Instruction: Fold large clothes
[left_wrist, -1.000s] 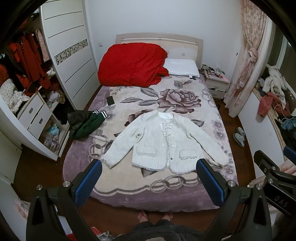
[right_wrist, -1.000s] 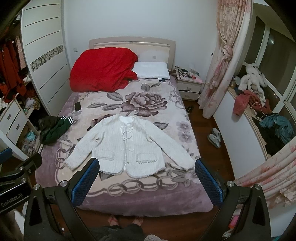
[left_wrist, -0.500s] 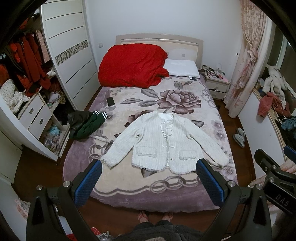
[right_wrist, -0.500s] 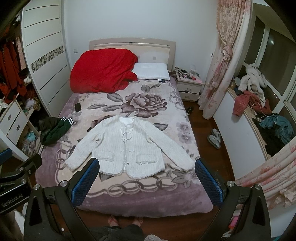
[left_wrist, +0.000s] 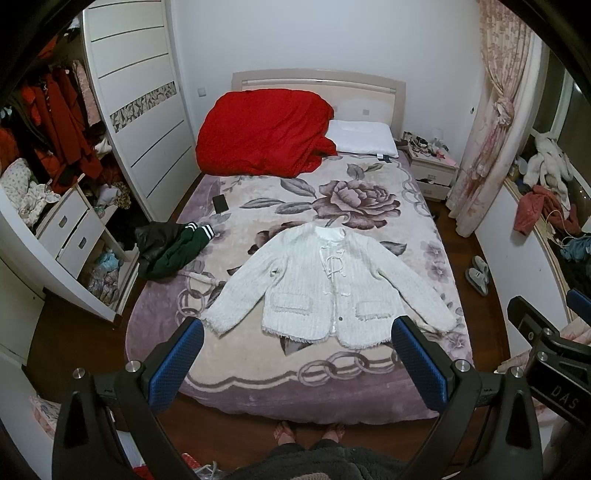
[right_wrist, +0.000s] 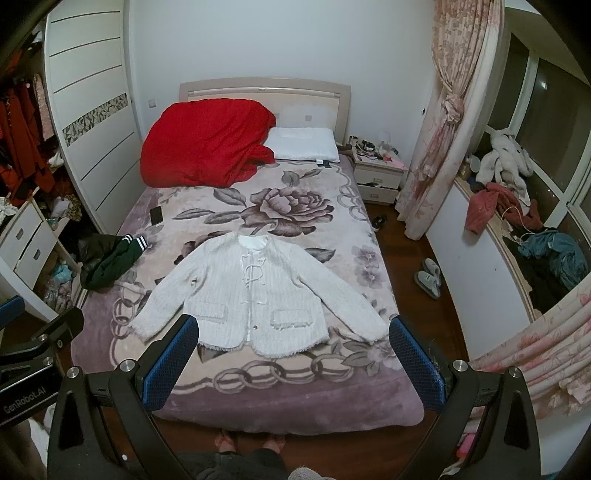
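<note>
Two grippers are hovering over the foot of the bed, the left gripper (left_wrist: 297, 363) and the right gripper (right_wrist: 293, 363) both spreading their blue pads wide and gripping nothing. Beyond them the white jacket (left_wrist: 328, 286) is lying flat and face up on the floral blanket (left_wrist: 240, 354), hem at 6 o'clock, collar at 12, sleeves reaching toward 8 and 4. It is looking like a thick, soft knit, probably light but floppy, so pinching a cuff or a shoulder seam is seeming wiser than grabbing the fringed hem. Further off at 10 o'clock a dark green garment (left_wrist: 168, 251) is slumping over the bed edge, and a red quilt (left_wrist: 264, 133) is piling by the headboard. The right wrist view is showing more of the cluttered window ledge (right_wrist: 517, 236); the left is showing the open wardrobe (left_wrist: 55, 122).
</note>
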